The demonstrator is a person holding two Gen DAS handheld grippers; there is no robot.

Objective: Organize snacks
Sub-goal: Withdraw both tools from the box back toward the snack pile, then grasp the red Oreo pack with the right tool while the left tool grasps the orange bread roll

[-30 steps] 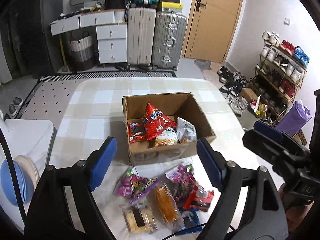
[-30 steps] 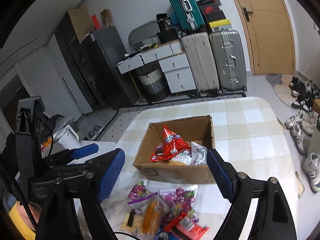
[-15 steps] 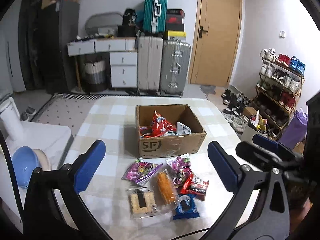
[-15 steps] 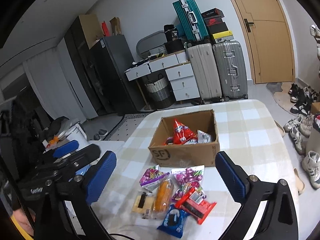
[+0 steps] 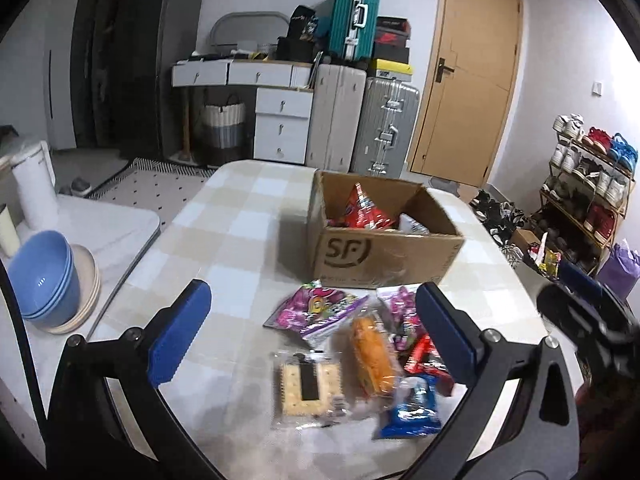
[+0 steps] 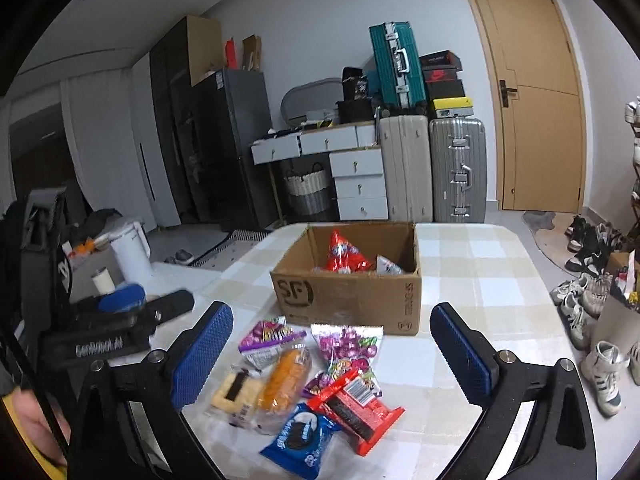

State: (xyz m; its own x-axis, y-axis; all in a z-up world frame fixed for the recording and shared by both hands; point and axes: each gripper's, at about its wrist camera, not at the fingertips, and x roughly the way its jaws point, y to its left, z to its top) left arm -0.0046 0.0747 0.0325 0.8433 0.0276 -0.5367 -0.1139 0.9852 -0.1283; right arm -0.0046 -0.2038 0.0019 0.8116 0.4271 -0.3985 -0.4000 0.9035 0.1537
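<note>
Both grippers have pulled back from the cardboard box (image 5: 384, 236) since a second ago, so the loose snacks that sat under their fingers then now lie out ahead of them, and both sets of jaws have spread wider.

Left gripper (image 5: 312, 336) hangs with its jaws wide apart and nothing held; between its blue pads (image 5: 178, 332) on the checked table (image 5: 224, 240) lie a cracker pack (image 5: 308, 386), an orange snack bag (image 5: 370, 356) and a blue cookie pack (image 5: 412, 410). A red packet (image 5: 424, 354) sits against the inner side of its right finger. Just past these are two purple candy bags (image 5: 316, 308). Beyond them stands the box, open-topped, with a red bag (image 5: 362, 208) and other packets inside.

Right gripper (image 6: 332, 356) is likewise spread wide and empty. Nearest between its fingers is the blue cookie pack (image 6: 300, 438), with the red packet (image 6: 356, 404) beside it, then the cracker pack (image 6: 236, 392) and the orange snack bag (image 6: 284, 380), then the purple candy bags (image 6: 346, 346). The box (image 6: 348, 296) stands just behind them.

To the left gripper's left, blue bowls (image 5: 42, 276) are stacked on a white side surface. Far behind the table are suitcases (image 6: 432, 168) and a door (image 6: 536, 96).
</note>
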